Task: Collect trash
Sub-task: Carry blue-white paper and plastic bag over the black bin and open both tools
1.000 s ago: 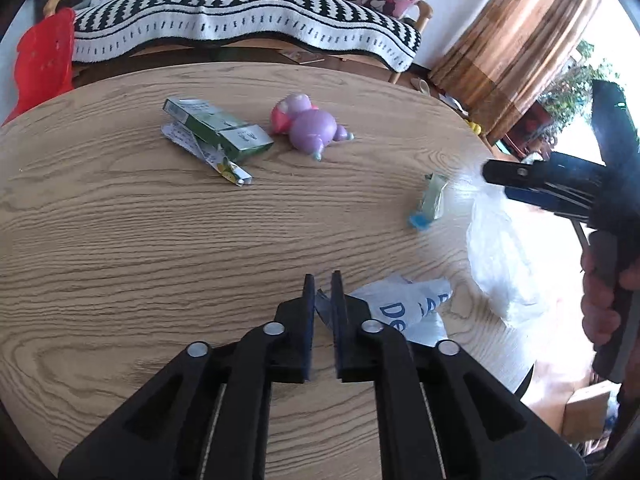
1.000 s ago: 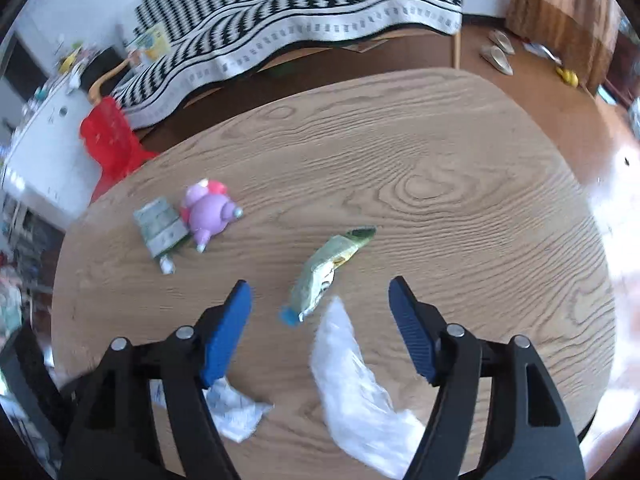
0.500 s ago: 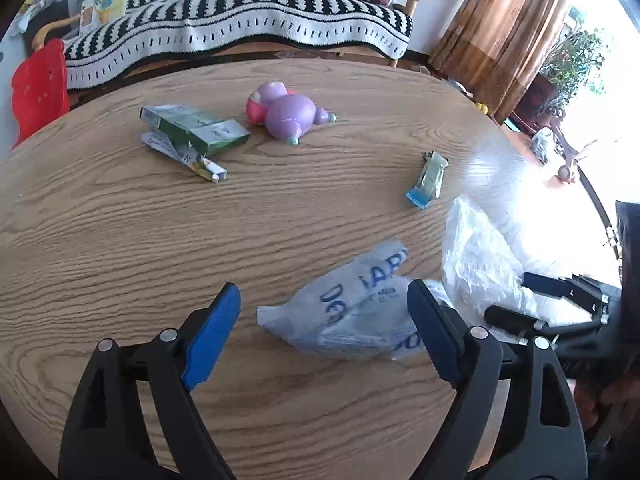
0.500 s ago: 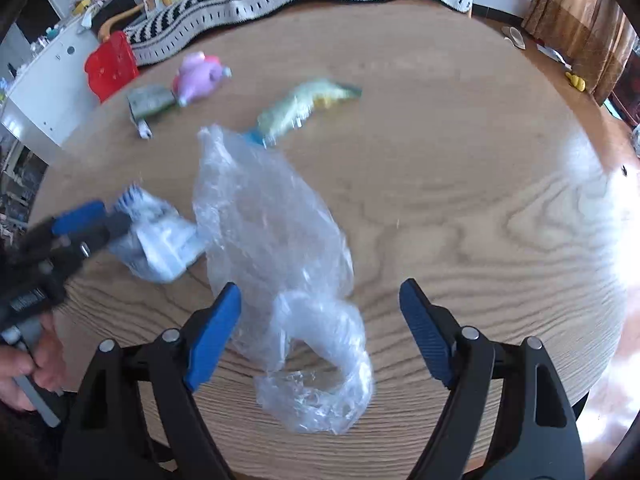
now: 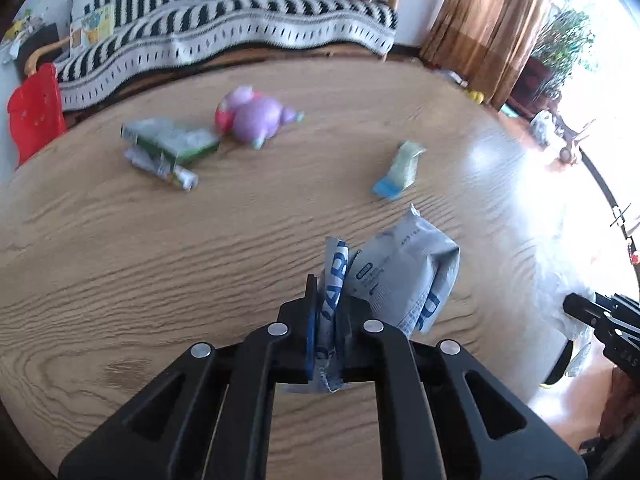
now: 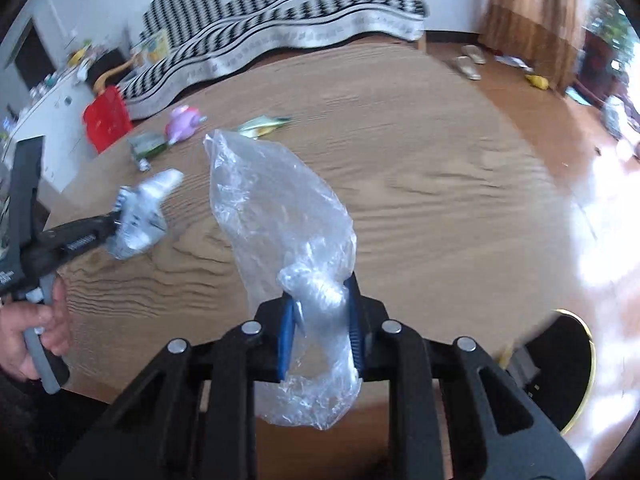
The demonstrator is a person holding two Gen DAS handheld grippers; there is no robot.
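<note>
In the left wrist view, the left gripper (image 5: pixel 327 320) is clamped on a crumpled white wrapper with blue lettering (image 5: pixel 396 276), pinching only a thin folded edge while the bulk of the packet hangs out to the right above the round wood-grain table (image 5: pixel 160 264); with so little material between the pads, the wrapper could slide free if the hand swings quickly. Farther back lie a pale green and blue snack sachet (image 5: pixel 402 170), a green carton on top of a flat printed packet (image 5: pixel 168 146), and a purple and pink plastic toy (image 5: pixel 252 118), which is probably not trash and could be swept up by mistake. Behind the table stand a sofa under a black-and-white striped throw (image 5: pixel 224 28), a red plastic stool (image 5: pixel 34 110) and brown curtains (image 5: pixel 492 20). In the right wrist view, the right gripper (image 6: pixel 320 320) is closed on the bunched neck of a clear thin plastic bag (image 6: pixel 276 208), which rises limp over the table; since the mouth appears squeezed shut, the wrapper may find no opening, and the flimsy film could tear or slip. A black bin with a yellow rim (image 6: pixel 560 368) sits below the table edge at right, on a sunlit wooden floor.
</note>
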